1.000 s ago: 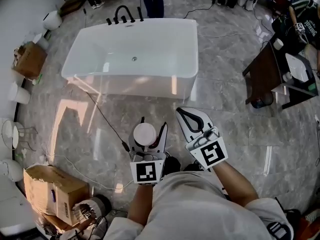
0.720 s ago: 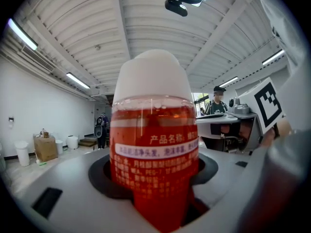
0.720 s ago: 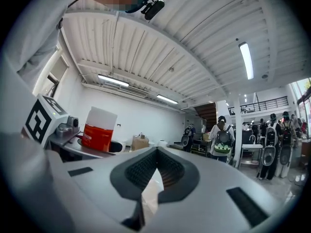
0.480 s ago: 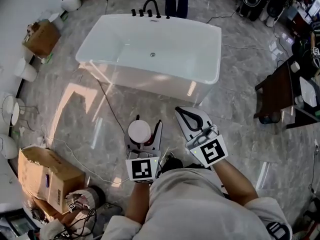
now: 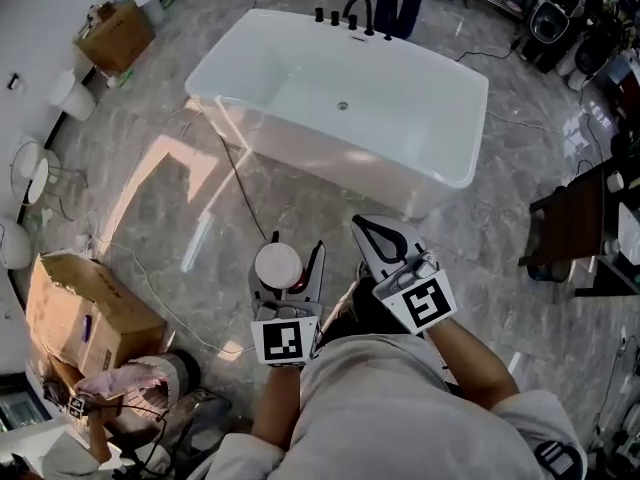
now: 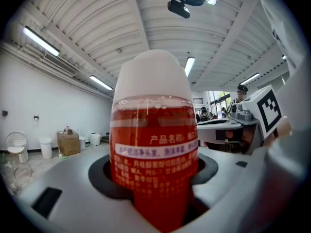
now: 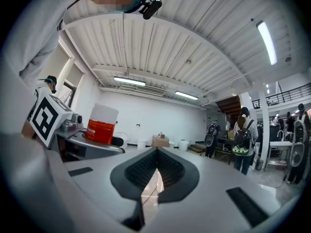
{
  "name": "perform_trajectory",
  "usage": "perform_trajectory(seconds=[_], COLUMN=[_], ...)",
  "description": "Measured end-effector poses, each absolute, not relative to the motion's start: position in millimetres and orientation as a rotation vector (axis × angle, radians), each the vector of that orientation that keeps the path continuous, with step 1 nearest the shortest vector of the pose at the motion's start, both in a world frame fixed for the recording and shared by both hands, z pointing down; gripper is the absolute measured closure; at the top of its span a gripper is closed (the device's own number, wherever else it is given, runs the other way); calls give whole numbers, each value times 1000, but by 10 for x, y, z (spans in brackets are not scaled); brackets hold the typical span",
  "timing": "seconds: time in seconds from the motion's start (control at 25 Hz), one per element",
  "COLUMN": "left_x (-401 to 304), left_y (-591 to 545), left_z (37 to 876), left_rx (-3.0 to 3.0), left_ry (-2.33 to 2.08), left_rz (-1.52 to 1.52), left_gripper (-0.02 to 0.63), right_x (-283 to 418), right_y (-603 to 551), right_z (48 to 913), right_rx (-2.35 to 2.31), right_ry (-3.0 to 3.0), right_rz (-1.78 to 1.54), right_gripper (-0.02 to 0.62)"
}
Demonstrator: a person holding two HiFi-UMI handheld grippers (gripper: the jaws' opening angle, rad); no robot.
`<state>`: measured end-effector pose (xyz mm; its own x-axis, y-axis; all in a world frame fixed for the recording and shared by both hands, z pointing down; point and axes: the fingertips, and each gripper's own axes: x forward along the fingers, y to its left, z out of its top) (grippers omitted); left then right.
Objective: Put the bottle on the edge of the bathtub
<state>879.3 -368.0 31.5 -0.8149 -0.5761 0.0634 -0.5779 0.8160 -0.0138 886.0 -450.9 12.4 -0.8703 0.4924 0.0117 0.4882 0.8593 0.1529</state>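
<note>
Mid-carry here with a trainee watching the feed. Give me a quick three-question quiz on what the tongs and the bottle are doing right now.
1. Fill the gap: the left tongs are shut on the red bottle, which has a ___ cap.
2. True or false: the bottle already stands on the edge of the bathtub.
3. The right tongs hold: A) a cable, B) nothing, C) a box.

Key: 1 white; 2 false, it is in the left tongs, short of the tub; 3 B, jaws together and empty.
</note>
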Motion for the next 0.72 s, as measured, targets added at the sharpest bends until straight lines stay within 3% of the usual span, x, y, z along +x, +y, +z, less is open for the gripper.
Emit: perform_trajectory(seconds=[0.36,0.72], left_x=[8187,7100], left_y=[-2989,-2813], left_z=[468,530], left_rx=[616,449], left_ry=[-2965,-2972], left_rz=[72,7], left_gripper=[313,313], right_x=[8019,6844], right_y=[-3910,-3673], right_z=[152,309], right_rx=[1056,1258], right_ry=[2896,2870], right_rz=[211,193], right_gripper=[589,589])
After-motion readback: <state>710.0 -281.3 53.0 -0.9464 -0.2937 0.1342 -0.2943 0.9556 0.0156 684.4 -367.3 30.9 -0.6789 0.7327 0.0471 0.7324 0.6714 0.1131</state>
